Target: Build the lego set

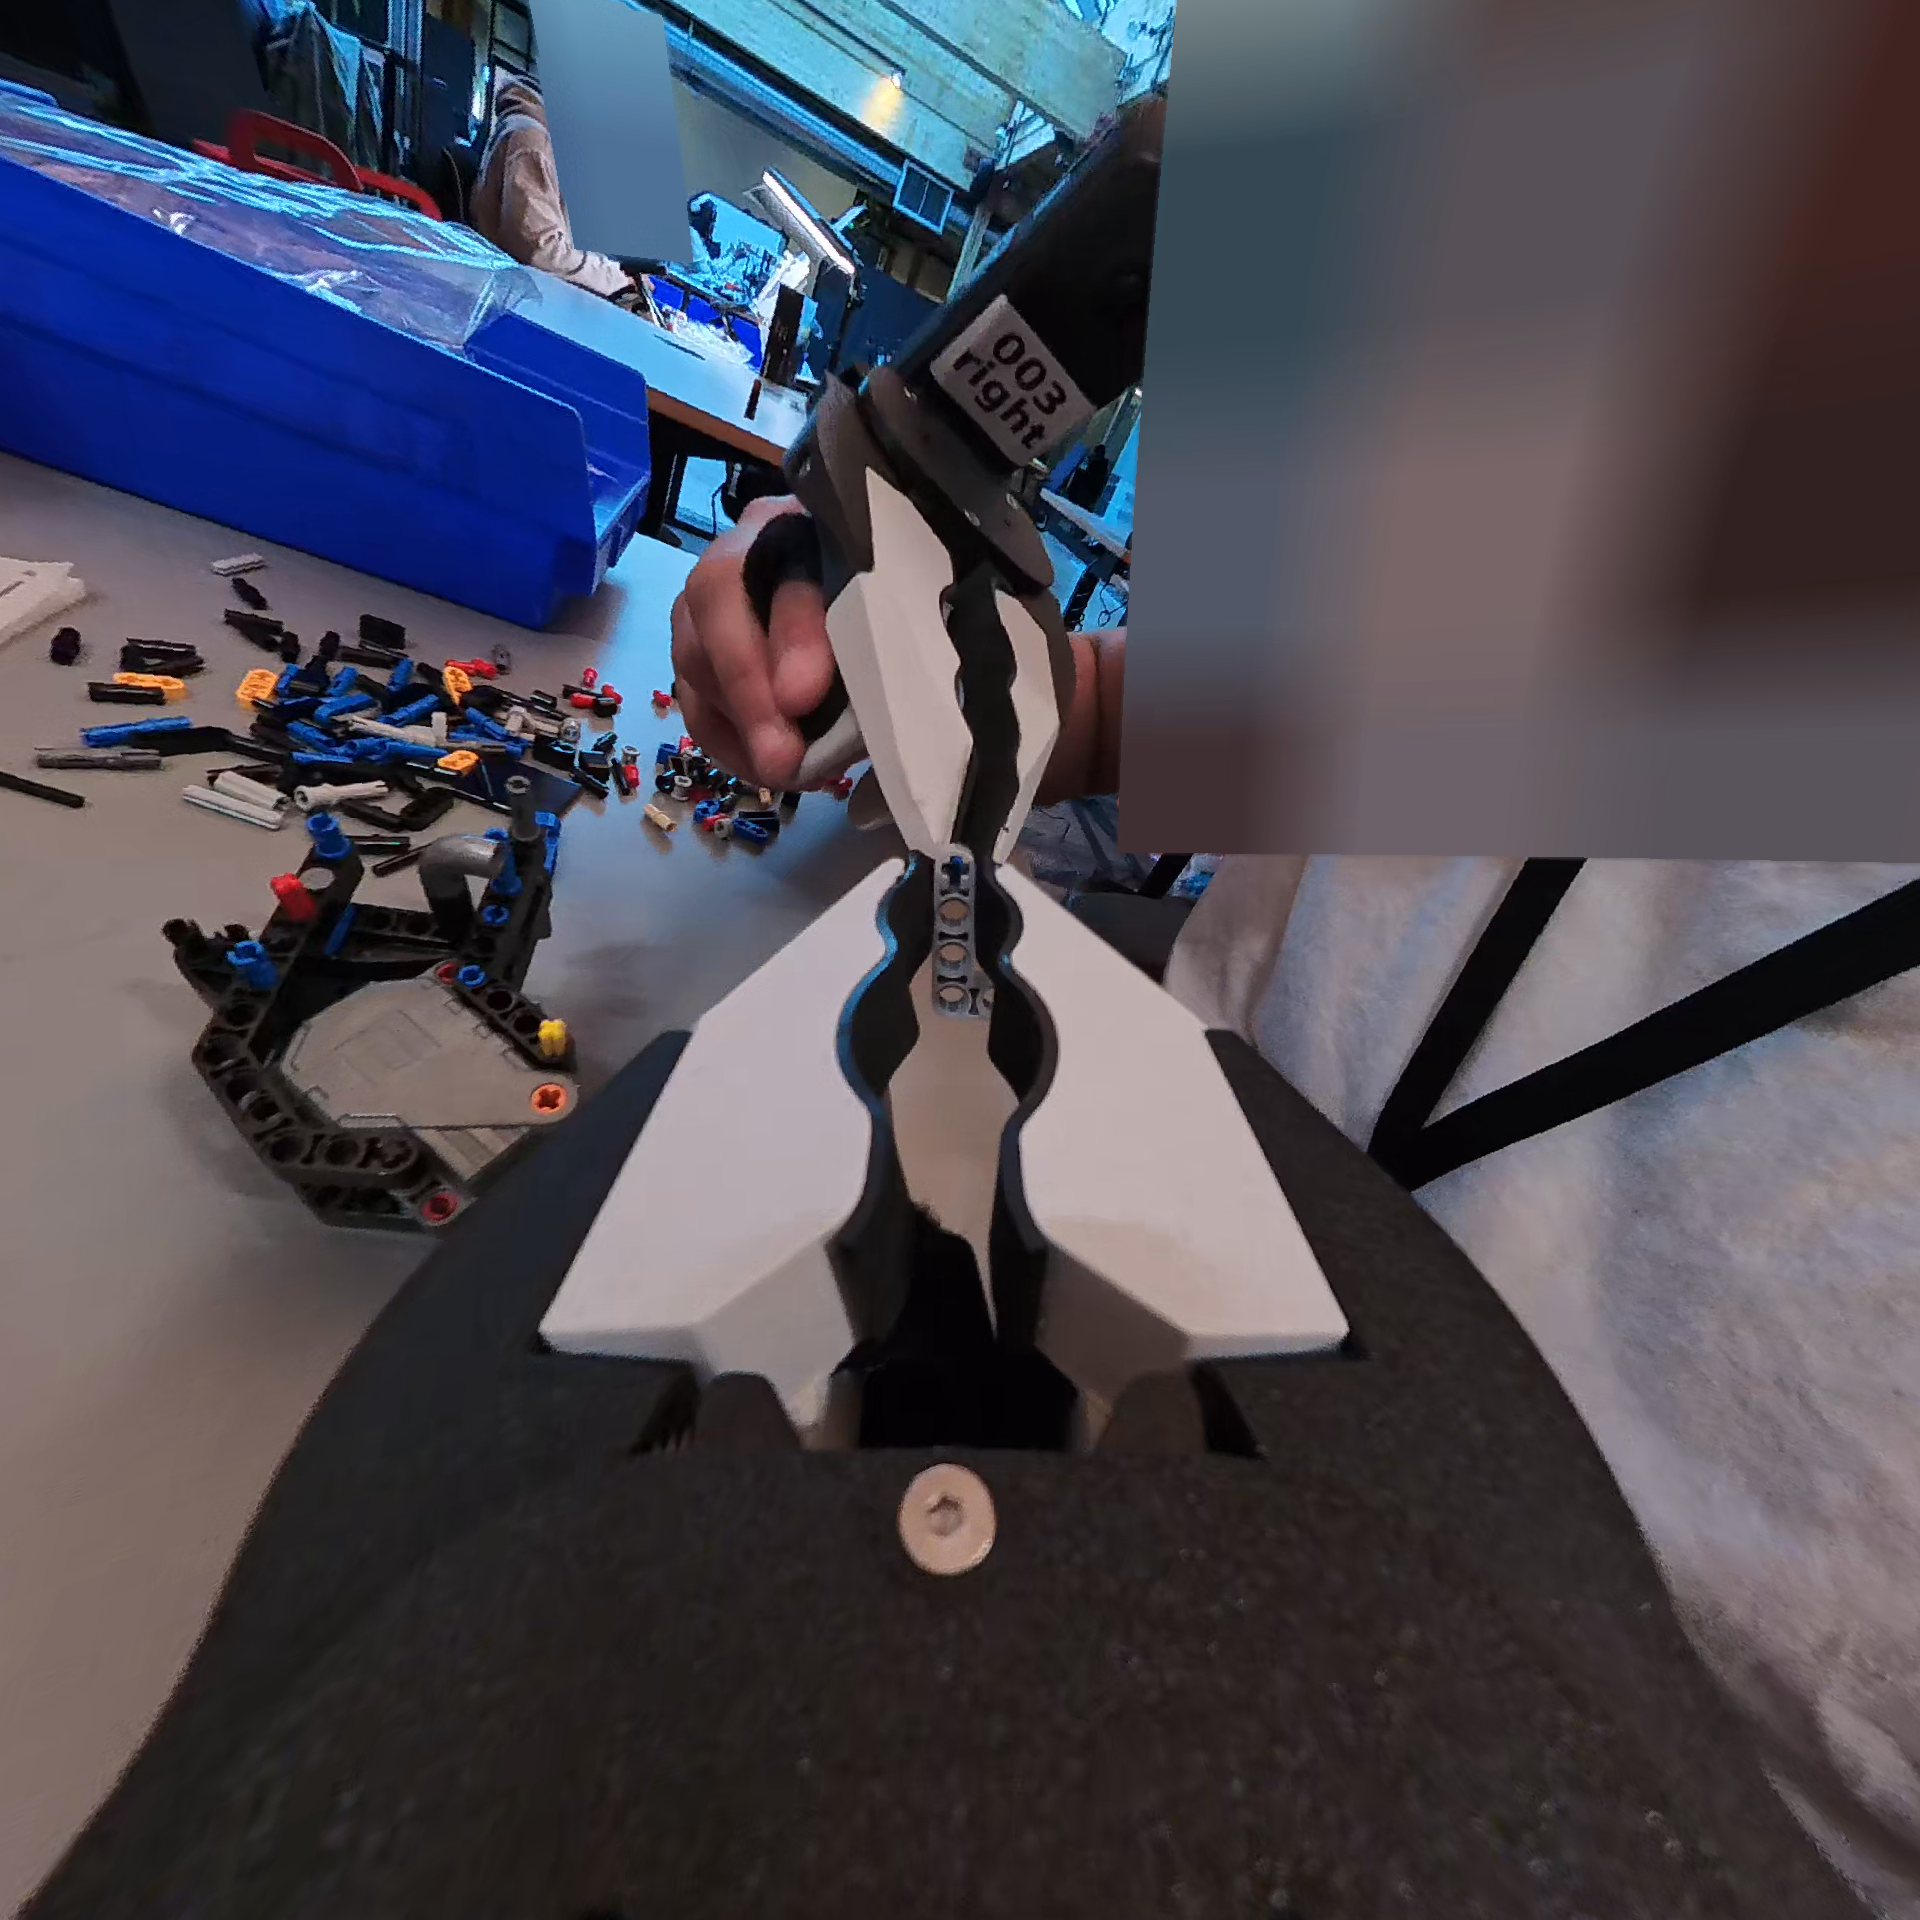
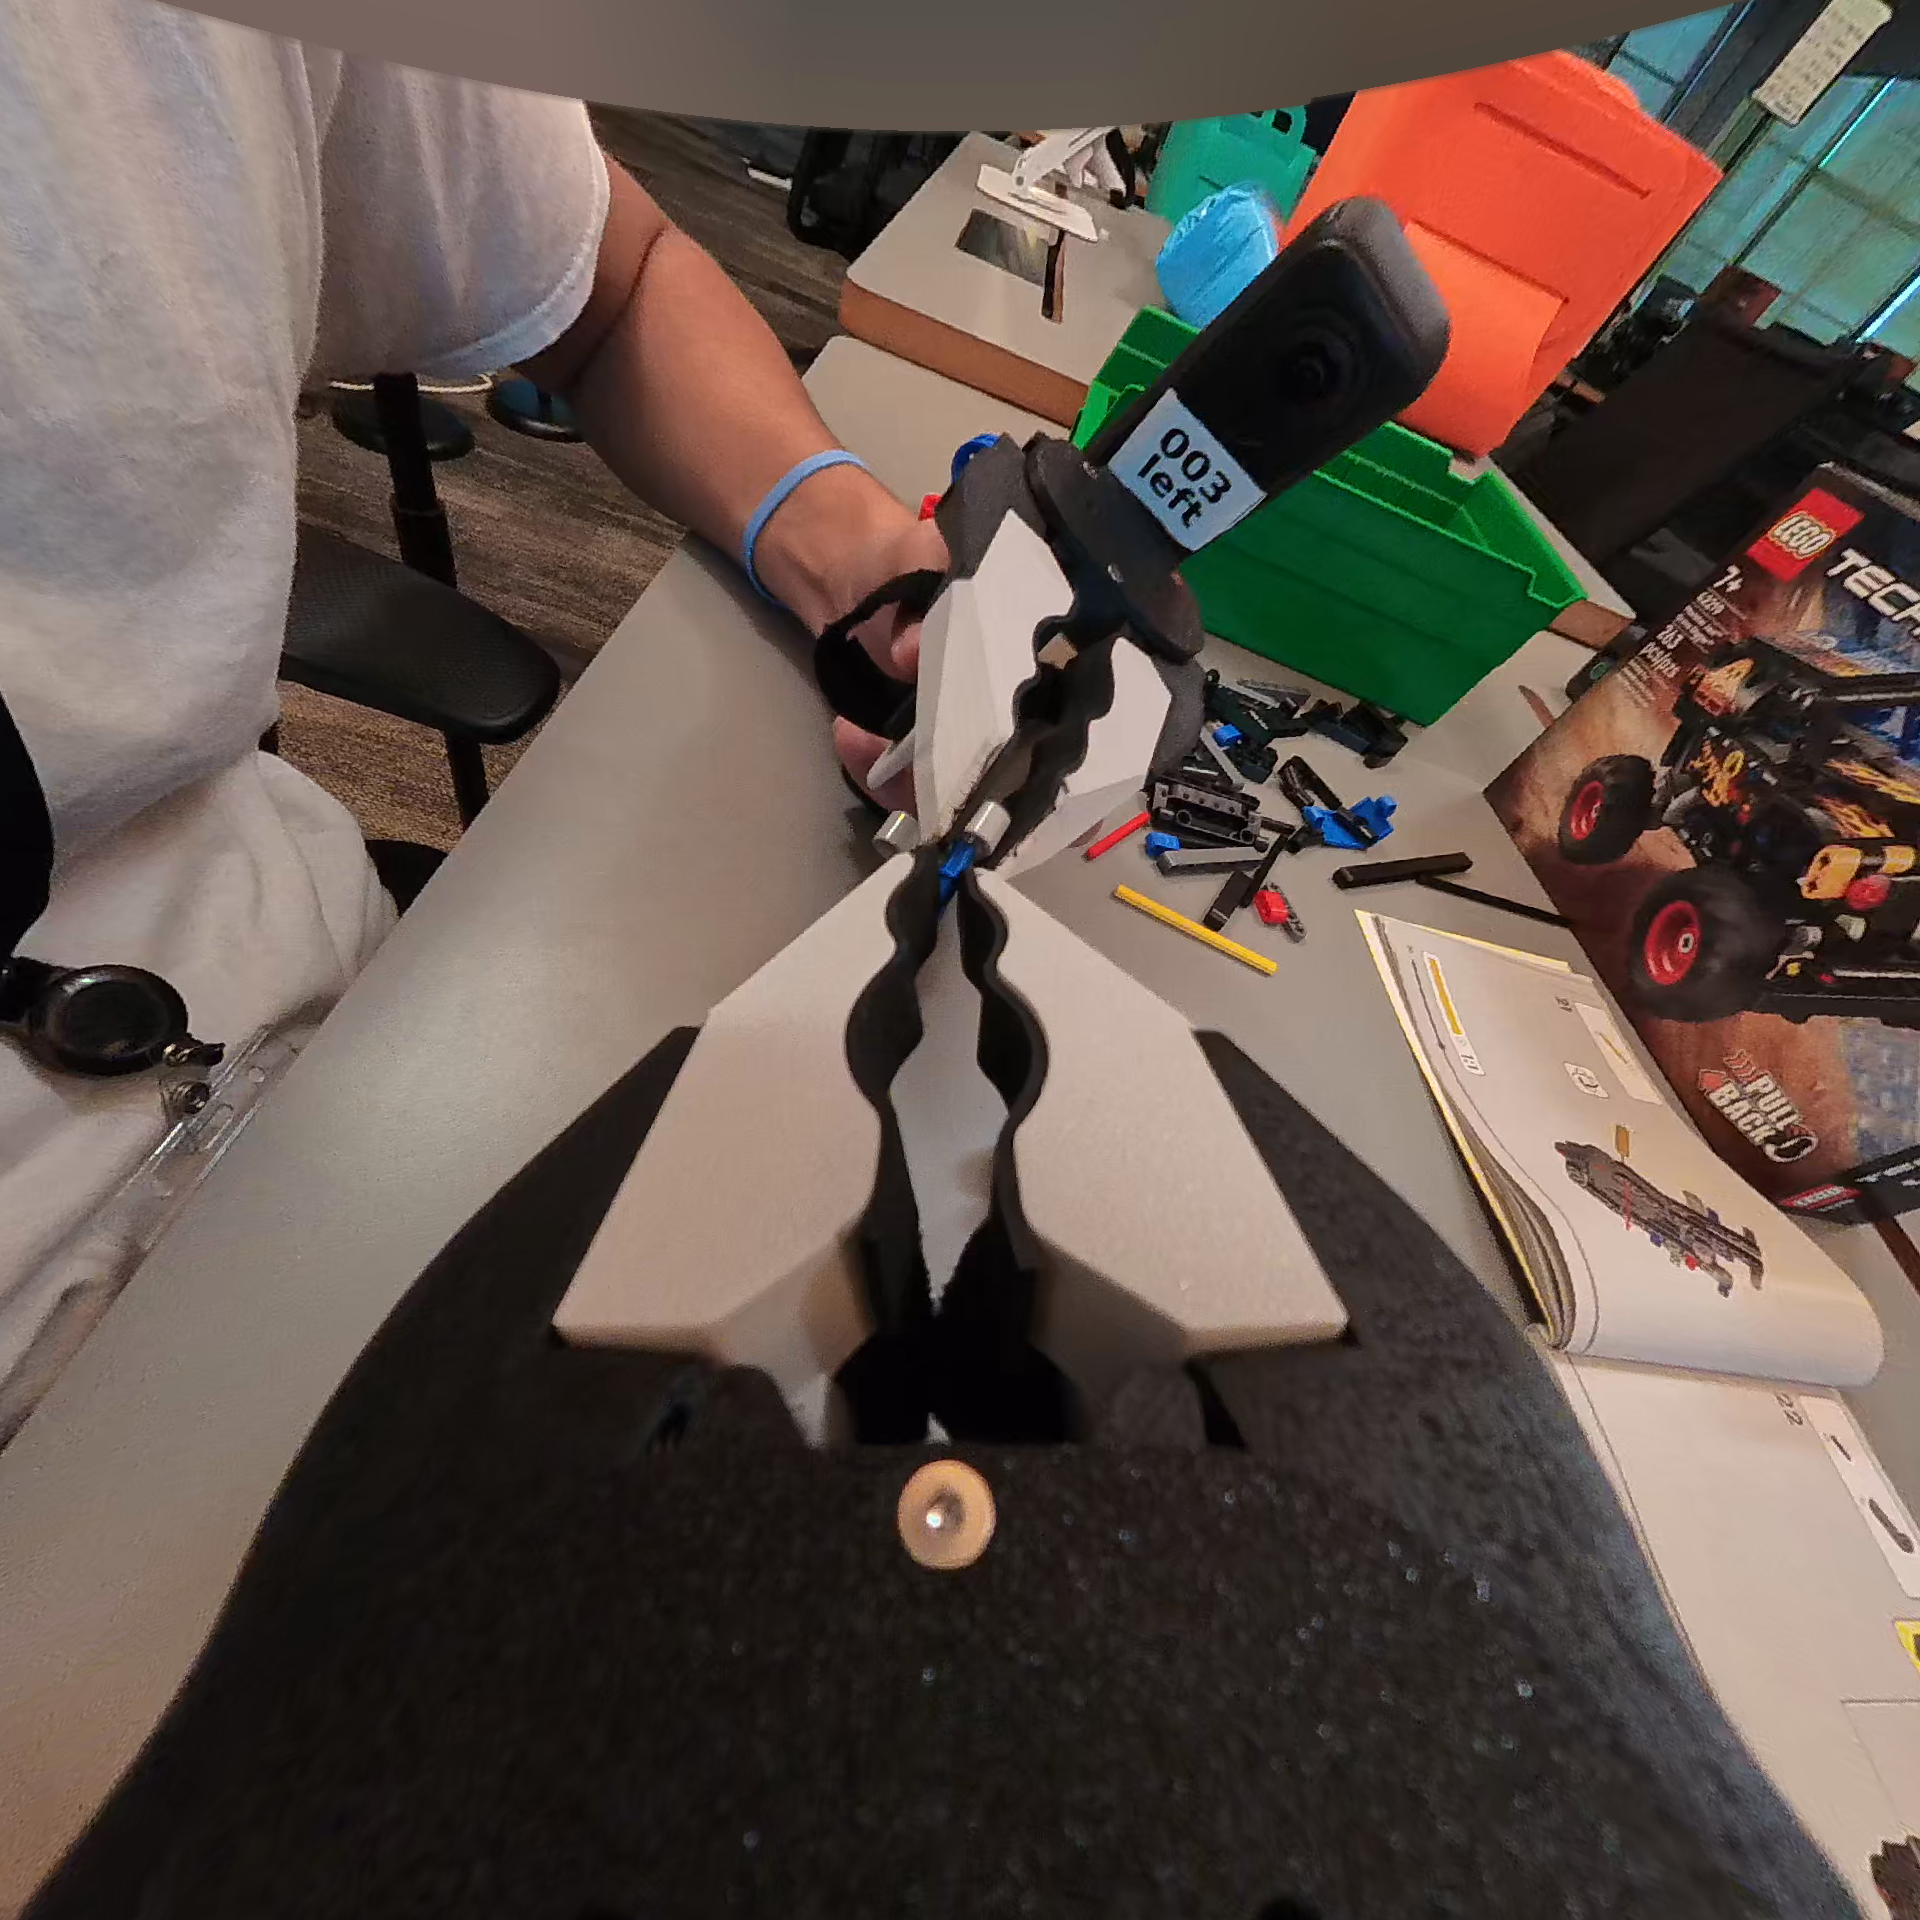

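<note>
In the left wrist view my left gripper (image 1: 954, 871) is shut on a thin grey beam (image 1: 956, 940) with round holes and holds it upright above the table edge. A blue pin (image 1: 954, 858) sits at the beam's top end. My right gripper (image 1: 962, 834) comes down from above and meets it tip to tip. In the right wrist view my right gripper (image 2: 943, 875) is shut on the blue pin (image 2: 952, 864). The pin touches the grey piece (image 2: 987, 828) held in my left gripper (image 2: 961, 831). A black partial build (image 1: 353, 1049) with blue, red and yellow pins lies on the grey table (image 1: 125, 1299).
A pile of loose pieces (image 1: 416, 717) lies behind the build, with a blue bin (image 1: 312, 395) beyond. On the right side are more pieces (image 2: 1236, 816), a yellow axle (image 2: 1195, 930), an open instruction booklet (image 2: 1621, 1164), the set's box (image 2: 1766, 831) and a green bin (image 2: 1371, 582). The person's torso is close by. Left and right tips are no more than a few centimetres apart.
</note>
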{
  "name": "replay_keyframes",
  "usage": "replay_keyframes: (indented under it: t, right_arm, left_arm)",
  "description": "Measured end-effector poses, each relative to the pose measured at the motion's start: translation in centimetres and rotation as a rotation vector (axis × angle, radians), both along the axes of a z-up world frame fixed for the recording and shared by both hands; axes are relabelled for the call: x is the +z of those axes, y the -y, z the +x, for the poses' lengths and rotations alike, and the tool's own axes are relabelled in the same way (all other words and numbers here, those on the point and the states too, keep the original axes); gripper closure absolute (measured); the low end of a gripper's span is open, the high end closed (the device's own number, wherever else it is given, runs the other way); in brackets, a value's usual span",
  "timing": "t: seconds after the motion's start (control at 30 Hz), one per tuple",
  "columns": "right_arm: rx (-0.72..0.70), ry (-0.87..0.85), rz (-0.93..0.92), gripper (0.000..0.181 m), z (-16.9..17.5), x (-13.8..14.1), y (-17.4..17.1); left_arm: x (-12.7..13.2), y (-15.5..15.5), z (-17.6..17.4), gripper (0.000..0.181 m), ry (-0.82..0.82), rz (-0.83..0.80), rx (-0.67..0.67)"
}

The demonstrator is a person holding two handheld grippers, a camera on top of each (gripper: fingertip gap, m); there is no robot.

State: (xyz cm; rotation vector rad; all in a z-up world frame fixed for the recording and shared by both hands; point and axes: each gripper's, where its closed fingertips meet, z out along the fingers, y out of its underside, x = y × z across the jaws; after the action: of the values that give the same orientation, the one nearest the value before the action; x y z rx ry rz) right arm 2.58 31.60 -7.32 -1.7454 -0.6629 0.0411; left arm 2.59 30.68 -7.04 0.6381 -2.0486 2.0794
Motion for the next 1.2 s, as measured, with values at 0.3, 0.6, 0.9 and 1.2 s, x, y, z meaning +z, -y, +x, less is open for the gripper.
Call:
replay_keyframes:
  t: [0.3,0.6,0.9,1.2]
  right_arm:
    - [-0.026,0.073,0.001,0.178,0.2,-0.2,0.1]
    - [-0.009,0.063,-0.034,0.178,0.0,-0.8,0.3]
    - [-0.035,0.211,-0.075,0.178,0.1,-2.2,0.3]
    - [-0.053,0.138,-0.053,0.178,-0.5,-2.5,0.0]
  left_arm:
    - [-0.3,0.2,0.0,0.176,-0.047,0.002,-0.009]
    - [-1.0,0.4,-0.3,0.175,-0.023,0.073,-0.018]
    - [-2.7,0.6,-0.3,0.176,-0.046,0.184,-0.032]
    - [-2.9,0.2,-0.9,0.176,-0.252,0.106,-0.157]
